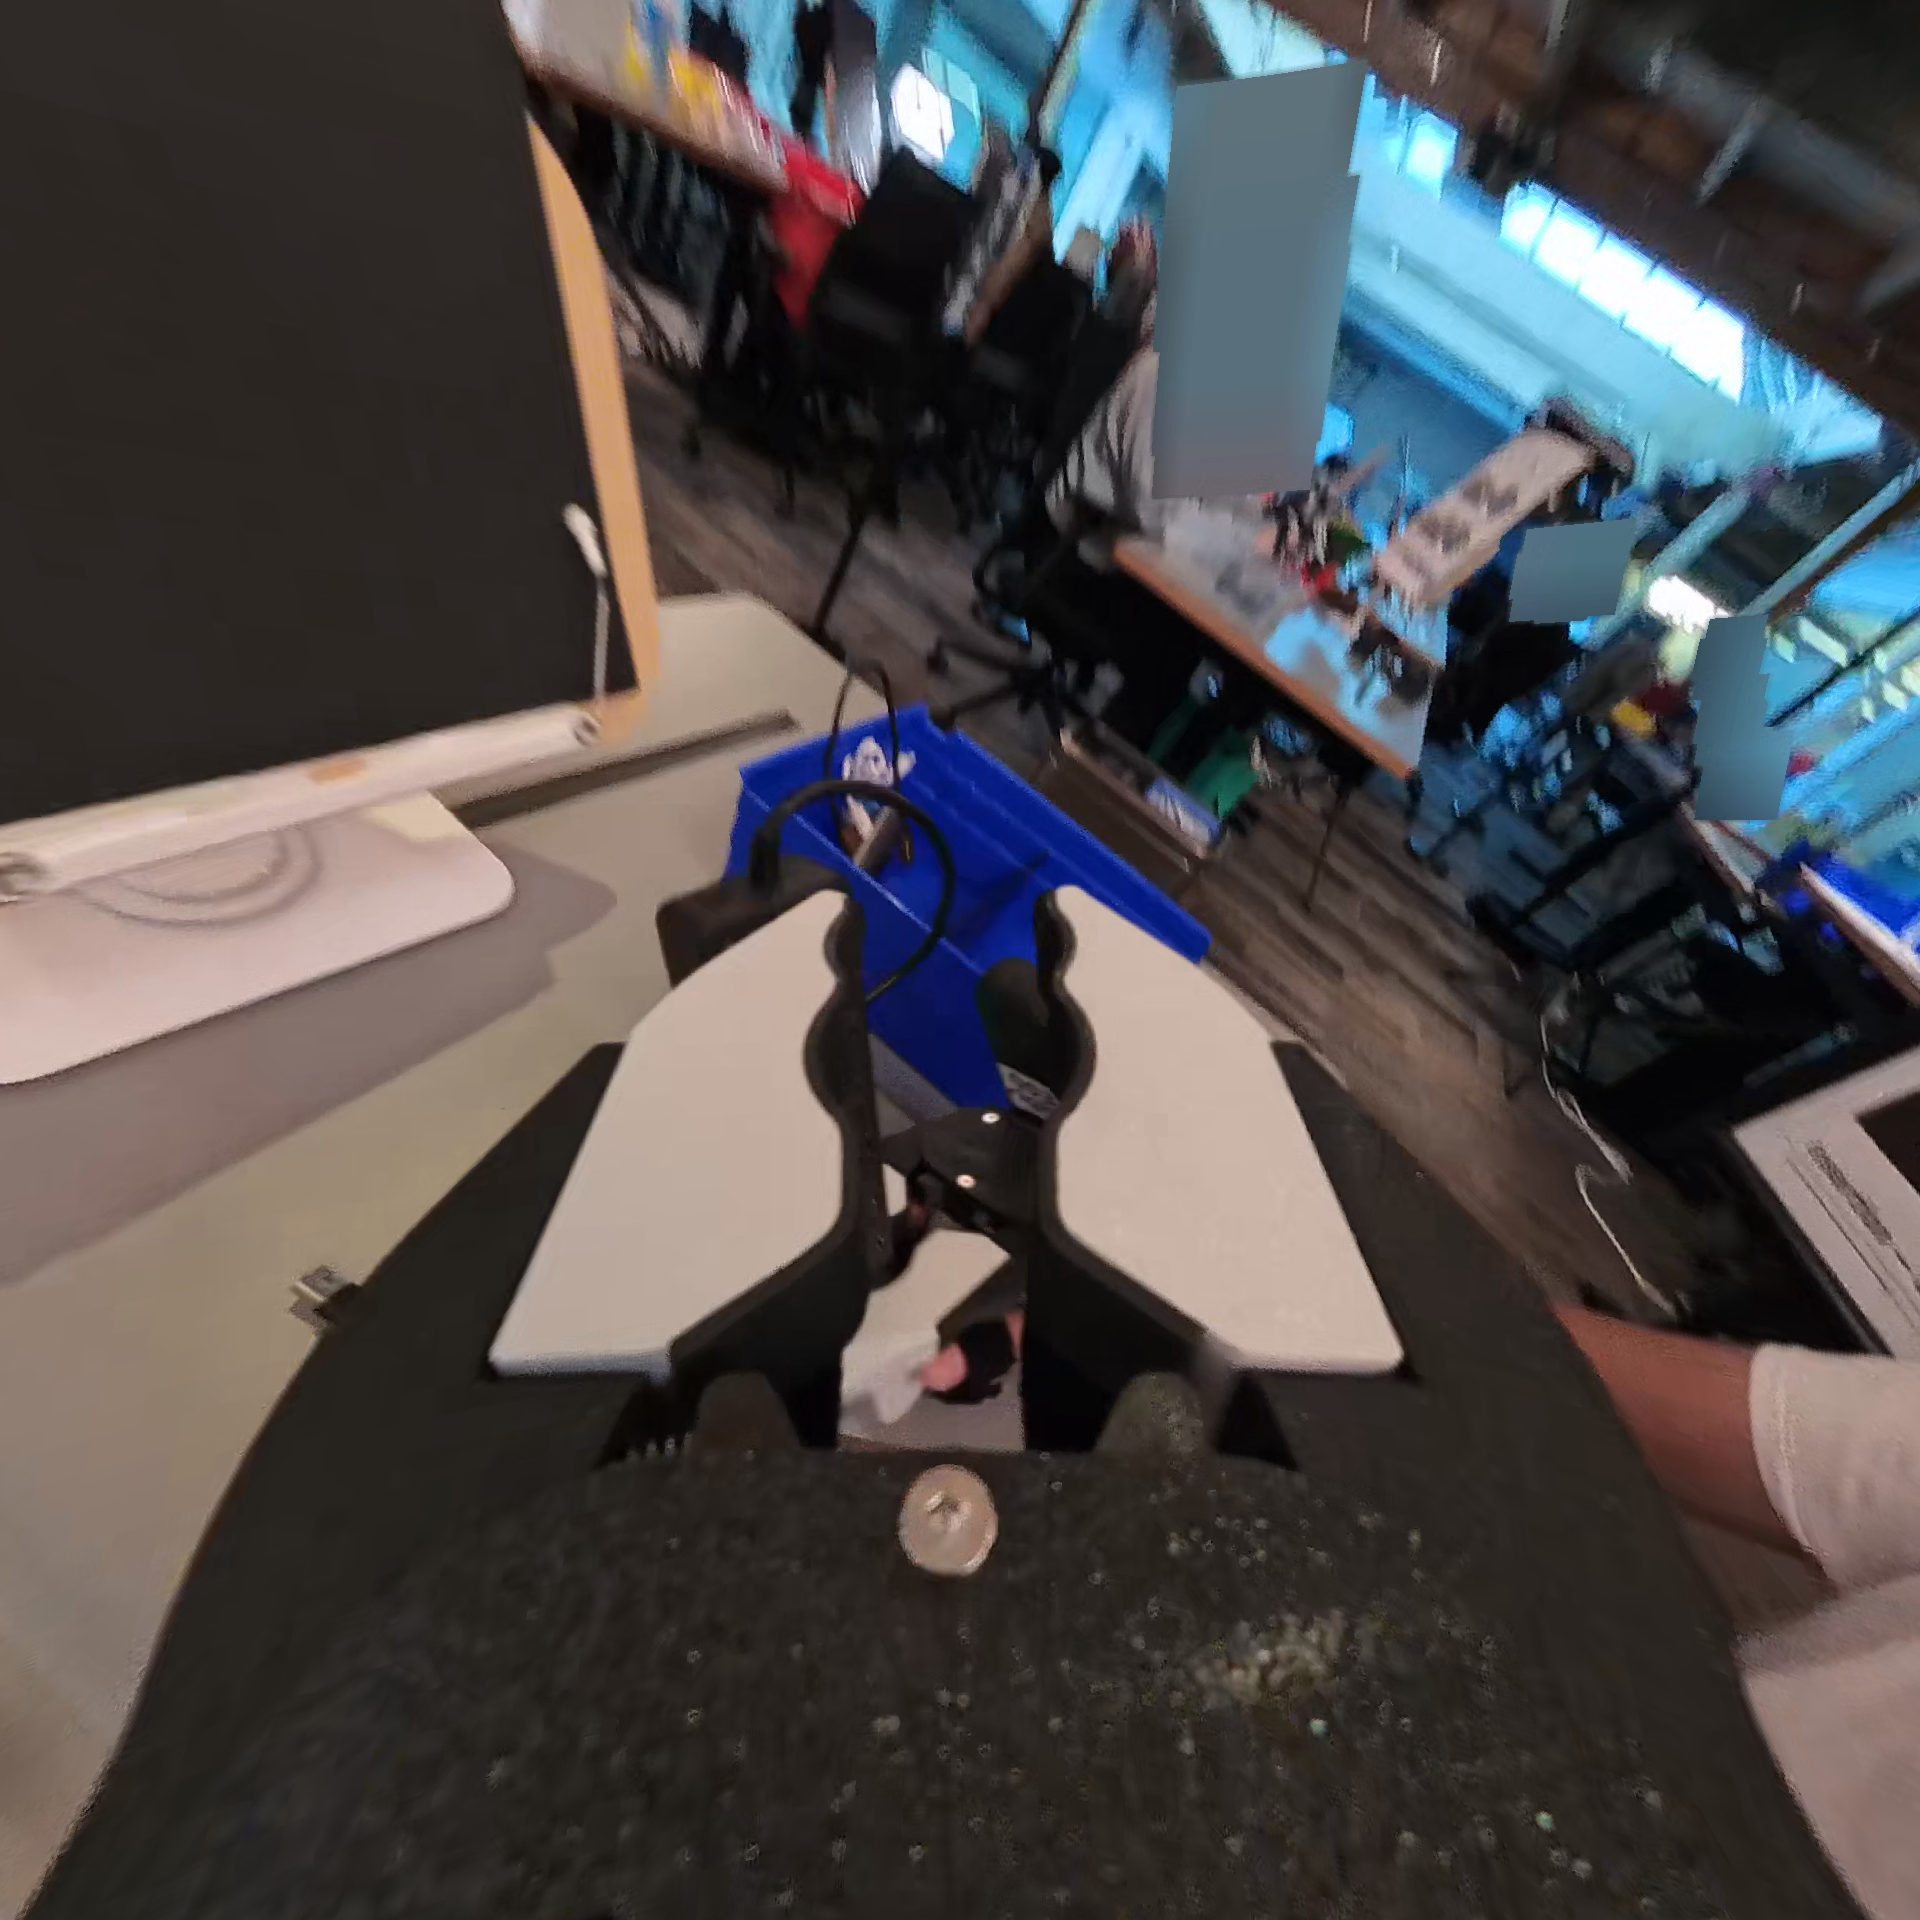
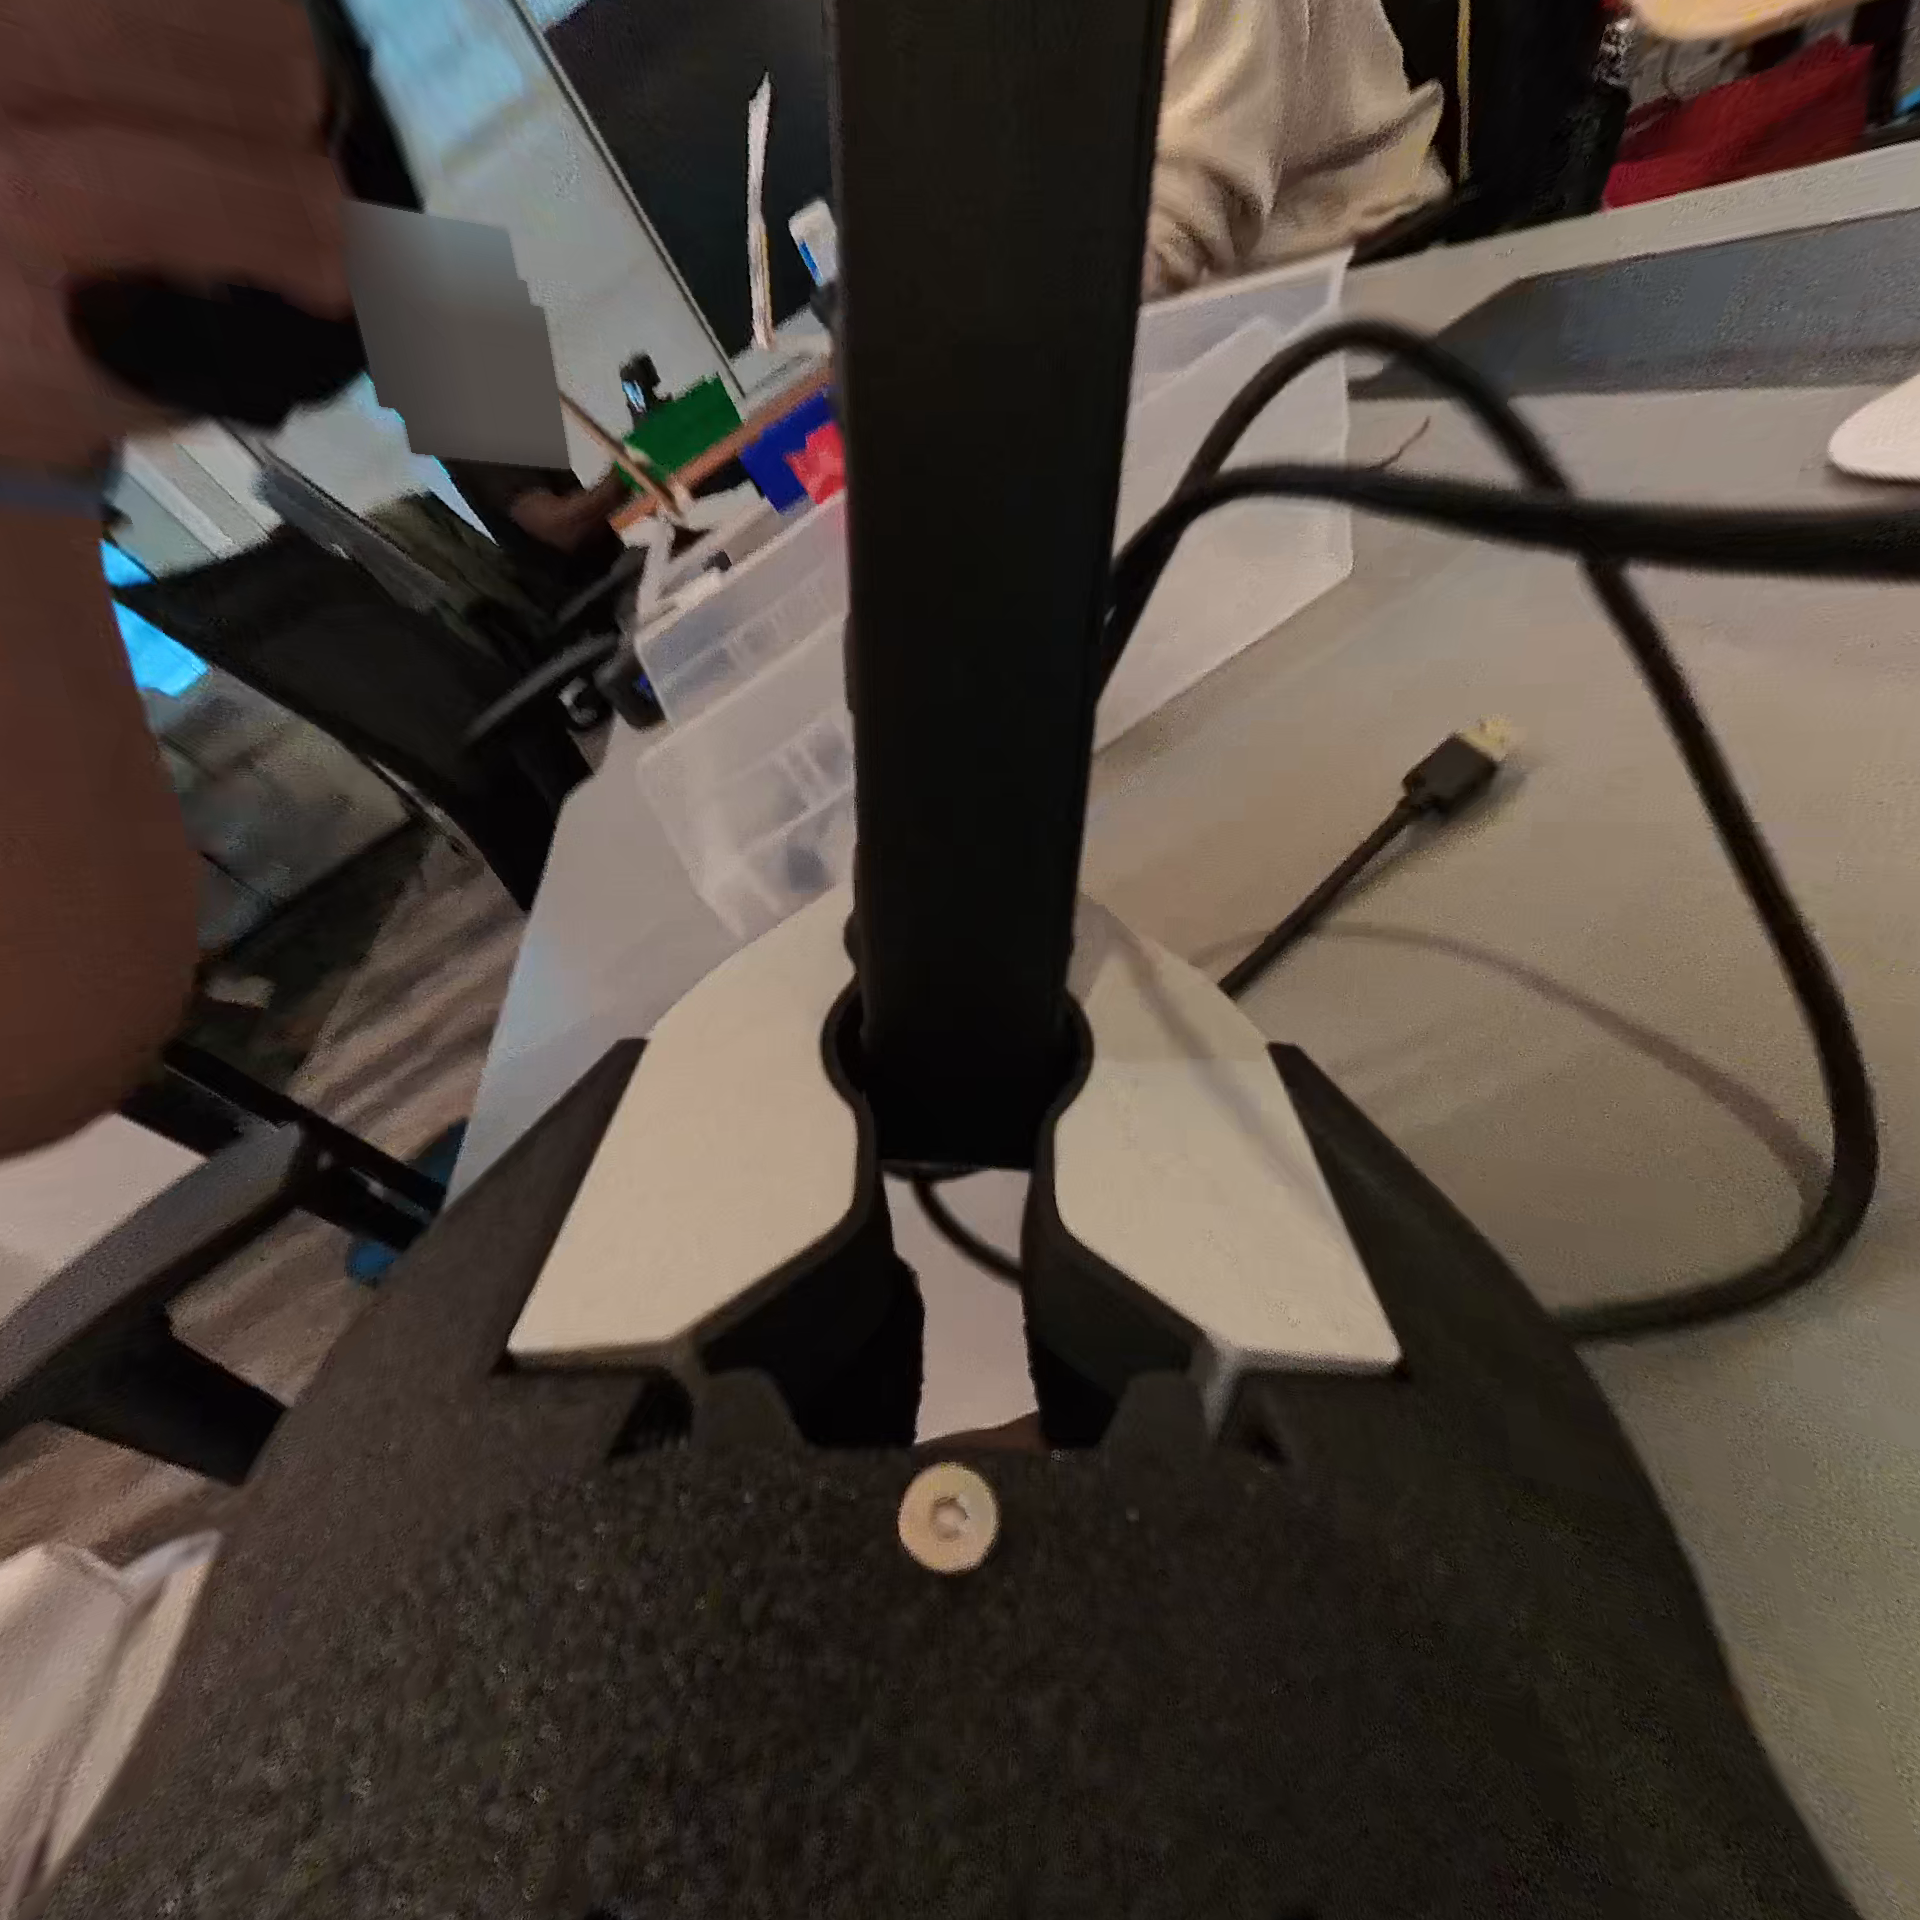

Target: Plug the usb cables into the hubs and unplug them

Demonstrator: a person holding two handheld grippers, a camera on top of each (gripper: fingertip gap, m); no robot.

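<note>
USB hub (image 2: 971, 582), a long black bar, stands upright clamped in the right gripper (image 2: 956, 1101); no plug visibly seated, so judged early. Left gripper (image 1: 951, 997) is pinched on a thin black cable (image 1: 914, 914), raised over the blue bin (image 1: 987, 894), monitor stand (image 1: 249, 935) to its left. A loose USB plug (image 2: 1455, 769) lies right on the table (image 2: 1558, 1039); thick black cords (image 2: 1714, 831) loop near it and could snag.

Black hub (image 2: 977, 582) upright in right hand-held gripper (image 2: 954, 1049)
</note>
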